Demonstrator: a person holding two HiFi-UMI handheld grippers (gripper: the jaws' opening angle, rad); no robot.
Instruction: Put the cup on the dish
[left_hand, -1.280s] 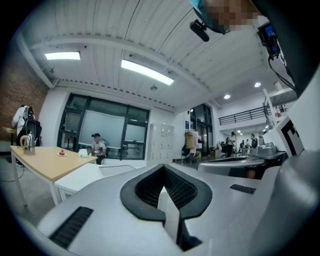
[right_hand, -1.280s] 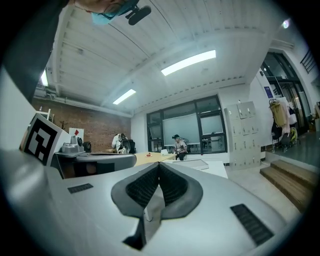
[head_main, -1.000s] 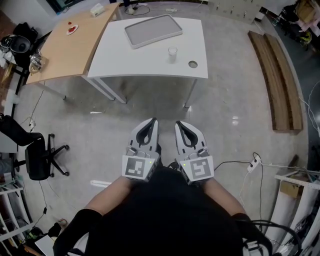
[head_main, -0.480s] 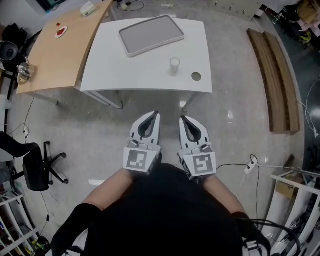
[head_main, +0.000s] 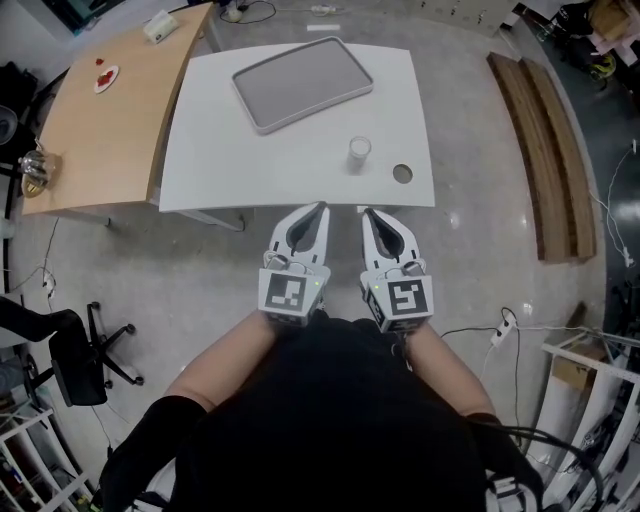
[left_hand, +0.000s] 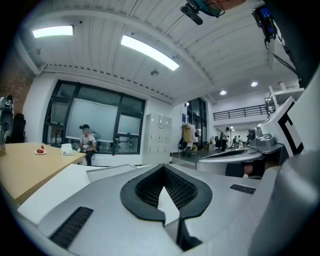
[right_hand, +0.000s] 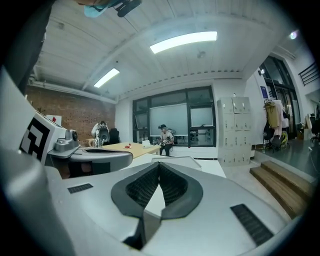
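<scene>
Cup (head_main: 359, 152) on white table (head_main: 220, 150), apart from dish (head_main: 302, 83).

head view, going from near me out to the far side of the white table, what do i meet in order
left tongs and right tongs side by side → cup → grey tray

The round thing (head_main: 402, 173) beside the cup (head_main: 359, 153) is too small to identify, as is the red stuff on the little plate (head_main: 103, 76) (on the wooden table (head_main: 100, 140)). The black chair (head_main: 70, 345) runs off the left edge. In each gripper view, that gripper's own body hides most of the white table (head_main: 200, 150).
</scene>
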